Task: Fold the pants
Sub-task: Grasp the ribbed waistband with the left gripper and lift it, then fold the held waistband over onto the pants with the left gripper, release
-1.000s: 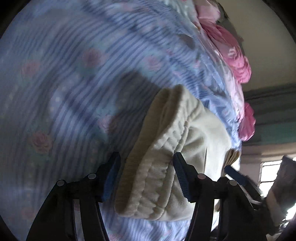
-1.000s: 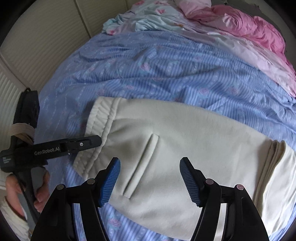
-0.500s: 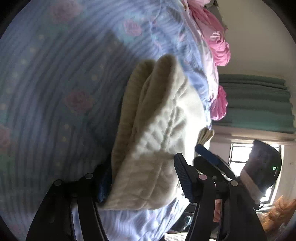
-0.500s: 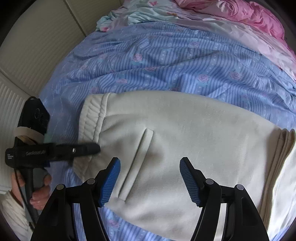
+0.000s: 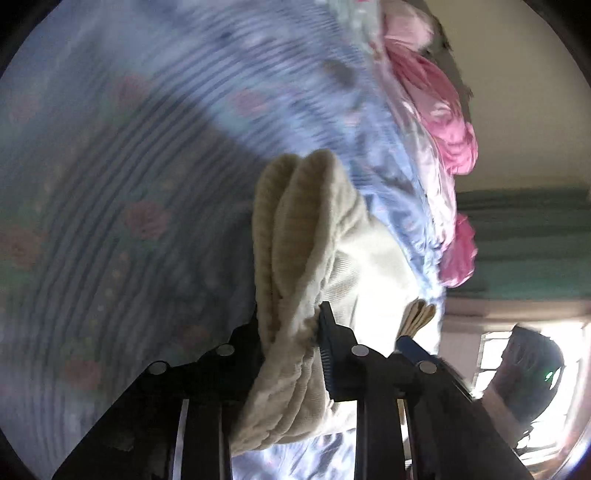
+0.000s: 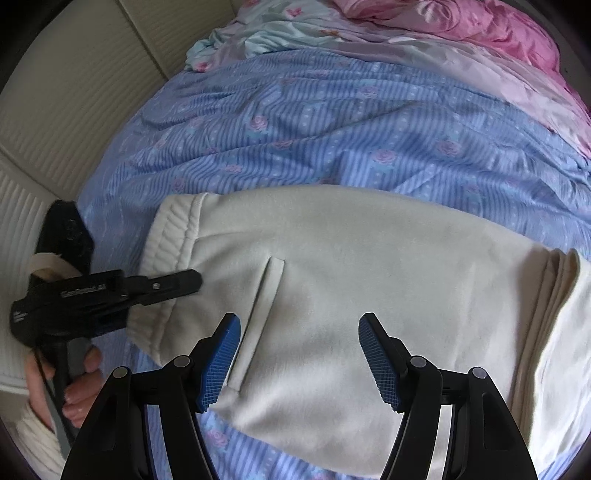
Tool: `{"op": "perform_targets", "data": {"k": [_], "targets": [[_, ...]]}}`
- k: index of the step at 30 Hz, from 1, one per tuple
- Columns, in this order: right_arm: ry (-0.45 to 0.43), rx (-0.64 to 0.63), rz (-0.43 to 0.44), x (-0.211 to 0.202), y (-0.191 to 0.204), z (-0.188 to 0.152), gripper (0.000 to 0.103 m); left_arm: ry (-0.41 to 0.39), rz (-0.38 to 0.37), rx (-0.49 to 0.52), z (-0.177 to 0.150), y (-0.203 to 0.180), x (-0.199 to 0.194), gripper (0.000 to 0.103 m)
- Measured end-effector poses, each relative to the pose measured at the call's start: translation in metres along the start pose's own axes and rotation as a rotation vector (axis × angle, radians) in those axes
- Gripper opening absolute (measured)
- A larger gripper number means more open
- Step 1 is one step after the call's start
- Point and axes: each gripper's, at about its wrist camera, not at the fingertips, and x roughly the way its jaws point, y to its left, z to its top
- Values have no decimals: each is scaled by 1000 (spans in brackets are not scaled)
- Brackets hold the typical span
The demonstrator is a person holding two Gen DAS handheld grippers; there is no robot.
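Pants (image 6: pixel 351 288), cream and soft, lie flat on the blue striped bed sheet (image 6: pixel 332 122) with pink roses. My left gripper (image 5: pixel 291 332) has just been closing, and now its pads pinch the ribbed waistband (image 5: pixel 295 258) at the left end of the pants. My right gripper (image 6: pixel 299 354) hangs over the middle of the pants, near the pocket slit (image 6: pixel 258 317). Its blue pads (image 6: pixel 221 365) stand wide apart and hold nothing. A pink blanket (image 6: pixel 480 26) is bunched up at the far side.

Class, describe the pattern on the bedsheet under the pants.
Blue stripes with pink roses on the bedsheet, clearest in the right wrist view.
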Motion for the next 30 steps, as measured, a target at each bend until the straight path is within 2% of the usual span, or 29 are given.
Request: {"op": "perform_targets", "data": {"k": [5,10,19,26,30], "targets": [[-66,7,-8,-32,-12,-2,68,-78,192,131,-12,-69,-18,24],[-148,15,-14,-80,-32,-2,68,-153,292,254,-33,-127,-35,24],[-273,5,-93,-174,-90,-24,68,-281,330,331,-86,-226,-51,24],[-329,74,-138,-237,-163,-61,68,-275,414,396,-125,-311,-23,24],[-342,143,-127,-262,-203,-76,68,-259,449,404,-145,-348,4,24]]}}
